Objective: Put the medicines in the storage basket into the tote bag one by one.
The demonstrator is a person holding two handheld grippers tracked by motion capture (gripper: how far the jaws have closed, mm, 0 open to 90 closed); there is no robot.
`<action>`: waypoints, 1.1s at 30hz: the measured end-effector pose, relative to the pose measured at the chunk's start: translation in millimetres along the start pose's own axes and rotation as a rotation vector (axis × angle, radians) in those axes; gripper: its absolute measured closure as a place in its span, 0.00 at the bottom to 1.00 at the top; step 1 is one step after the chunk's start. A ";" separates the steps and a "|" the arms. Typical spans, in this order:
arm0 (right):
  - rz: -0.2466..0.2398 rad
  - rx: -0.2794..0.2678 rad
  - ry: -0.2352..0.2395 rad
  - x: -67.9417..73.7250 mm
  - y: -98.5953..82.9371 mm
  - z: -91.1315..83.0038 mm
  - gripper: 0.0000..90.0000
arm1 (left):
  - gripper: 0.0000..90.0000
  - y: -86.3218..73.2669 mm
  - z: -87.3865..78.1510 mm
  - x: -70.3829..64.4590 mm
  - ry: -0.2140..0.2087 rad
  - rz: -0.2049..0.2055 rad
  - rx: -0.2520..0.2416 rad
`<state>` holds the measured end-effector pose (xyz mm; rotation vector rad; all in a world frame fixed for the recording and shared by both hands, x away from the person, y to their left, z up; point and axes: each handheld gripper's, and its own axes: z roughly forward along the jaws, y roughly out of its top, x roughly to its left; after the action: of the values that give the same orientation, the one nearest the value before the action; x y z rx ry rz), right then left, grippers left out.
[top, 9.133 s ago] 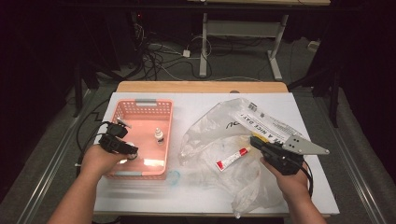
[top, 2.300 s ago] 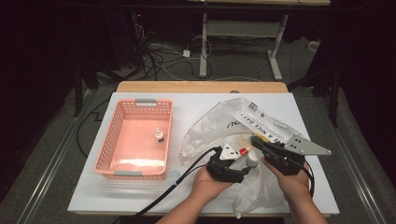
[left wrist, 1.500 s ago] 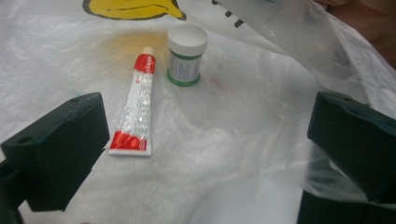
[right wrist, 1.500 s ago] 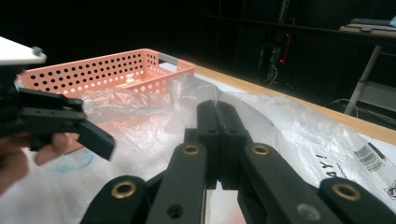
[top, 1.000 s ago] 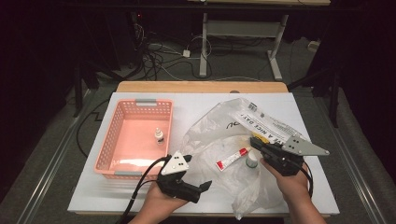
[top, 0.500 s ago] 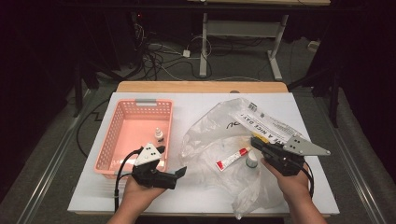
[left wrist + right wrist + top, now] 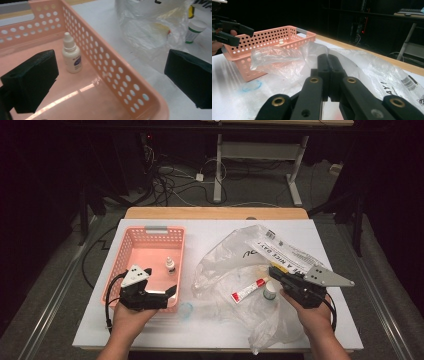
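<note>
A pink perforated basket (image 7: 125, 265) stands at the left of the white table, with a small white dropper bottle (image 7: 171, 265) (image 7: 71, 56) upright inside. My left gripper (image 7: 167, 295) (image 7: 110, 77) hovers open and empty at the basket's near right corner, its jaws straddling the side wall. My right gripper (image 7: 274, 270) (image 7: 328, 58) is shut on the edge of a crumpled clear plastic bag (image 7: 235, 255) (image 7: 287, 61). In the bag's opening lie a red and white tube (image 7: 248, 290) and a white bottle with a green band (image 7: 270, 291) (image 7: 195, 31).
A blue circle (image 7: 186, 310) (image 7: 252, 86) is drawn on the table just right of the basket. The bag spreads over the table's right half. A wooden edge (image 7: 215, 213) borders the far side, with cables and a desk frame on the dark floor beyond.
My left gripper has swept left from the bag's opening to the basket's near right corner, with its jaws open. The right gripper and the bag have stayed put.
</note>
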<state>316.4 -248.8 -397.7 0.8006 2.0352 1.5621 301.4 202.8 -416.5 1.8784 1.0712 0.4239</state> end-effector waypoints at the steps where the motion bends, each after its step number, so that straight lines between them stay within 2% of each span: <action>1: 0.001 0.000 0.000 -0.1 0.0 0.0 1.00 | 0.00 -0.2 -0.3 2.1 0.006 -0.006 -0.003; 6: 0.000 0.000 -0.002 -0.2 -0.1 -0.6 1.00 | 0.01 1.7 0.1 6.5 0.016 -0.020 -0.008; 13: -0.005 0.005 0.000 0.2 -0.3 0.5 1.00 | 0.10 21.2 2.0 14.3 0.015 -0.037 -0.046; 16: -0.002 0.001 -0.001 0.2 0.2 -0.1 1.00 | 0.15 28.8 9.3 21.2 0.025 -0.044 -0.034; 21: -0.001 0.000 -0.001 -0.6 0.3 -1.2 1.00 | 0.19 38.1 27.3 37.4 0.020 -0.083 0.021; 24: -0.002 -0.003 -0.004 -0.9 0.6 -1.5 1.00 | 0.23 40.0 39.2 44.1 0.039 -0.084 0.067; 26: 0.000 0.000 -0.002 -0.8 0.4 -1.3 1.00 | 0.23 41.9 46.1 48.6 0.036 -0.095 0.099; 31: 0.000 0.001 -0.002 -0.8 0.0 -0.5 1.00 | 0.30 46.9 61.3 53.9 0.053 -0.092 0.179; 33: -0.001 0.001 -0.001 -0.7 0.3 -0.8 1.00 | 0.31 47.7 66.7 54.4 0.058 -0.079 0.215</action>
<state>316.5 -249.8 -397.2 0.8009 2.0353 1.5599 399.7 200.9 -419.3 2.0131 1.2679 0.3303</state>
